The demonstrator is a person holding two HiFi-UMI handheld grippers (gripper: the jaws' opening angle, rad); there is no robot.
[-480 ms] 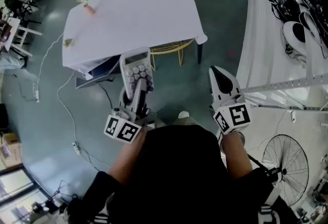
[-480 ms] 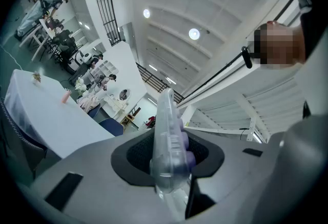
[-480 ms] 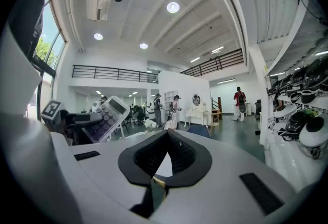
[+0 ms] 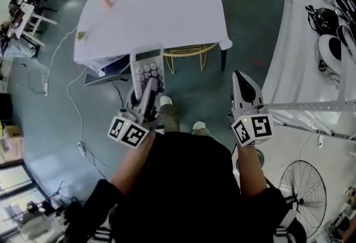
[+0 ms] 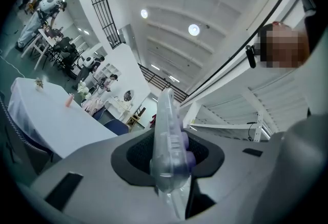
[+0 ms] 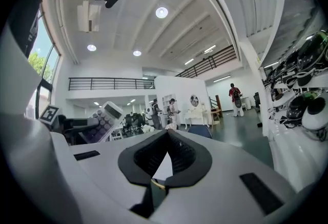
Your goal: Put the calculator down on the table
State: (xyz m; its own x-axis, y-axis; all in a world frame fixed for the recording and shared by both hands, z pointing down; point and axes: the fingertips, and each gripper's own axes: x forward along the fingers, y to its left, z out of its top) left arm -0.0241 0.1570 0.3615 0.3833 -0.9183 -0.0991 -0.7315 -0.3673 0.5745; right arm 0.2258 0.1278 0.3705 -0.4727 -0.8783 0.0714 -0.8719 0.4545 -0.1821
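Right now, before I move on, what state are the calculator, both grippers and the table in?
Calculator: held in the air short of the table, keys facing up, gripped at its lower end.
Left gripper: shut on the calculator.
Right gripper: shut, nothing between its jaws.
Table: covered with a white cloth, calculator not yet on it.

I see my left gripper [image 4: 146, 97] gripping the calculator [image 4: 147, 67] near the white-clothed table [image 4: 167, 8], with my right gripper [image 4: 245, 89] alongside.
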